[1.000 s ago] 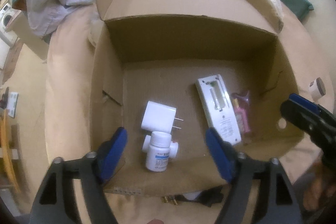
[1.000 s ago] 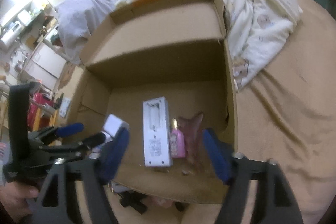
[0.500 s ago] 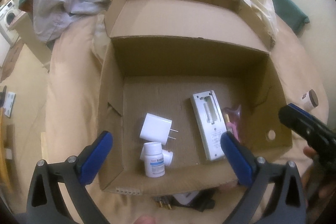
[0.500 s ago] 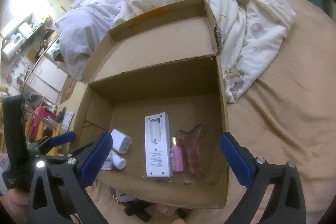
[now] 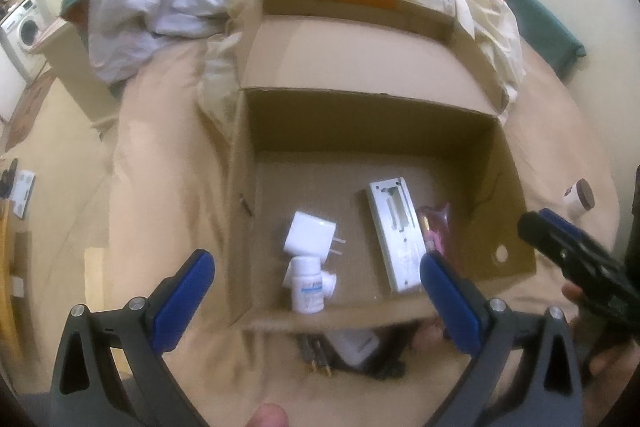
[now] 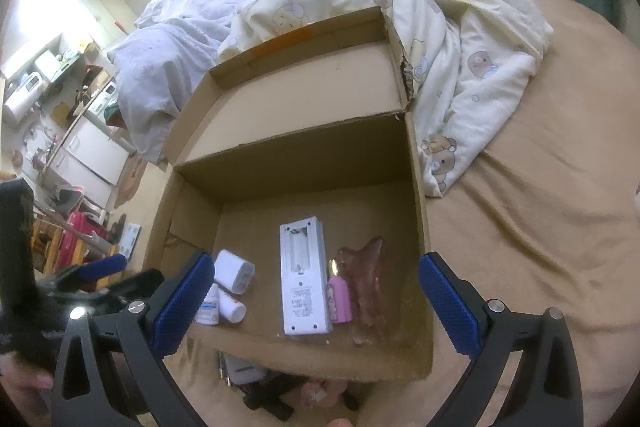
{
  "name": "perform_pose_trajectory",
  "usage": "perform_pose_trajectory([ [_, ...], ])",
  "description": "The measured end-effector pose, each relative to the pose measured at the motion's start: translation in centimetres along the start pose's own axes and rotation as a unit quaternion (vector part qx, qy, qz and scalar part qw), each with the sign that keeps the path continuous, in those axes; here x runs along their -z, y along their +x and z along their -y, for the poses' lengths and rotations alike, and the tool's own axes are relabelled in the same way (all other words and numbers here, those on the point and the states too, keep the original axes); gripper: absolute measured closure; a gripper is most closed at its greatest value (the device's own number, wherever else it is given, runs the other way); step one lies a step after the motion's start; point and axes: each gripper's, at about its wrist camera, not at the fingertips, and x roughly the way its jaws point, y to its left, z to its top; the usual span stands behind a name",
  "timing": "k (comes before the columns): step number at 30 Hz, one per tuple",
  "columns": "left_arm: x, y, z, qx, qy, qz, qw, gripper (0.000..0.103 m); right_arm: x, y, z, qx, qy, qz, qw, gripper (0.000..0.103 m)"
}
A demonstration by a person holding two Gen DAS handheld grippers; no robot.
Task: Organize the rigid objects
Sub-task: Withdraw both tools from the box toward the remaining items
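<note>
Cardboard walls enclose what is already sorted: the box (image 5: 508, 187) stands on the bed, and inside it lie a white charger (image 5: 310, 237), two small white bottles (image 5: 307, 287), a long white remote (image 5: 394, 233) and a pink item (image 5: 434, 233).

Both claws are spread wide and hold nothing. The left gripper (image 5: 316, 287) hangs over the near wall of the box, and the right gripper (image 6: 316, 287) hovers at a similar place, seen from its own camera.

What is not yet sorted lies outside. A white and dark thing with metal pins (image 5: 352, 345) rests on the bed just before the near wall, at 6 o'clock from both claws; it is too hidden to name, and its long axis I cannot tell. A small jar with a brown lid (image 5: 580, 195) stands at 3 o'clock from the left claw, well apart, beyond the right wall. I judge the right hand is nearer to this jar.
</note>
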Motion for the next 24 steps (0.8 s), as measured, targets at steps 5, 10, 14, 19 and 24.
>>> perform_pose_trajectory([
  [5,1.6,-1.2,-1.5,-0.009,-0.011,-0.007,0.9999,0.001,0.9,-1.3,0.0,0.007,-0.004,0.004,1.000,0.000],
  [10,3.3,-2.1,-2.7,-0.017,-0.018,-0.010,0.9996,0.001,2.0,-3.0,0.1,0.006,0.001,0.017,1.000,0.000],
  [14,5.0,-2.1,-3.6,-0.019,-0.032,-0.021,0.9991,0.001,3.6,-4.0,0.4,-0.004,0.020,0.013,1.000,0.000],
  [19,7.4,-0.7,-4.2,-0.012,-0.053,-0.053,0.9971,0.001,5.2,-4.4,0.1,-0.001,0.018,0.000,1.000,0.000],
  [24,8.2,0.1,-4.4,-0.024,-0.055,-0.062,0.9963,0.001,6.3,-4.1,-0.2,-0.003,0.019,-0.017,1.000,0.000],
])
